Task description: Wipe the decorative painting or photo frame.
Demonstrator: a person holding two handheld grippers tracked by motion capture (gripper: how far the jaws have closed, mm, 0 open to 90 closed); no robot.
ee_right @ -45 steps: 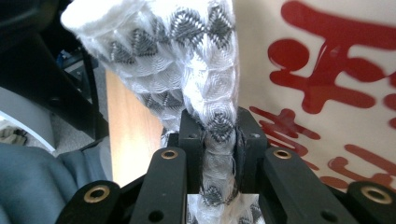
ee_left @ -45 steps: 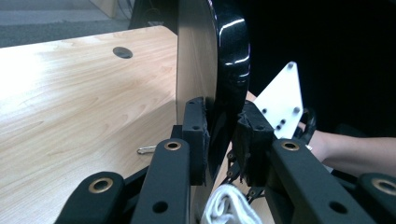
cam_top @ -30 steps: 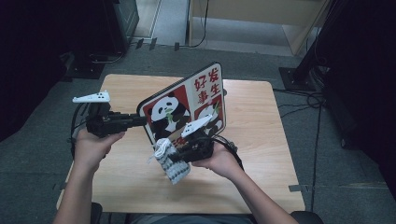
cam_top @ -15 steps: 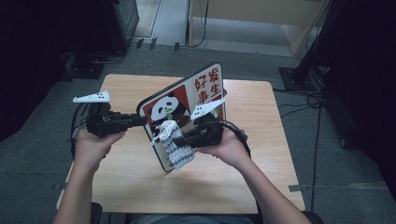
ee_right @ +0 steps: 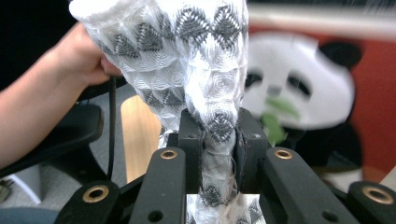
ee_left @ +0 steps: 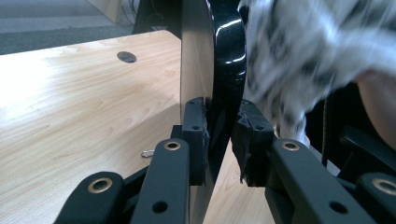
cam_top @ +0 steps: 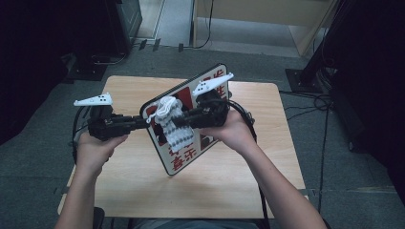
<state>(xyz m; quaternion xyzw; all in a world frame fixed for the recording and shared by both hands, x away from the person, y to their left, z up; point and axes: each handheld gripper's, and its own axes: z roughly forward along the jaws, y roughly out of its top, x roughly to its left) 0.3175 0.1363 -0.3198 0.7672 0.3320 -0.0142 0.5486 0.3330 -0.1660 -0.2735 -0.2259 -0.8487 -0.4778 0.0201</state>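
Wiping pose: cloth pressed on the tray's panda face, mid-table, tray tilted up on its near edge. Right gripper jaws clamped on the bunched cloth. Left gripper jaws clamped on the tray's left rim. Table underneath, both hands on the grippers.

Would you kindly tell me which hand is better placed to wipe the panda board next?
The right: its tongs grip the cloth against the panda board, while the left tongs clamp the board's edge, holding it upright.
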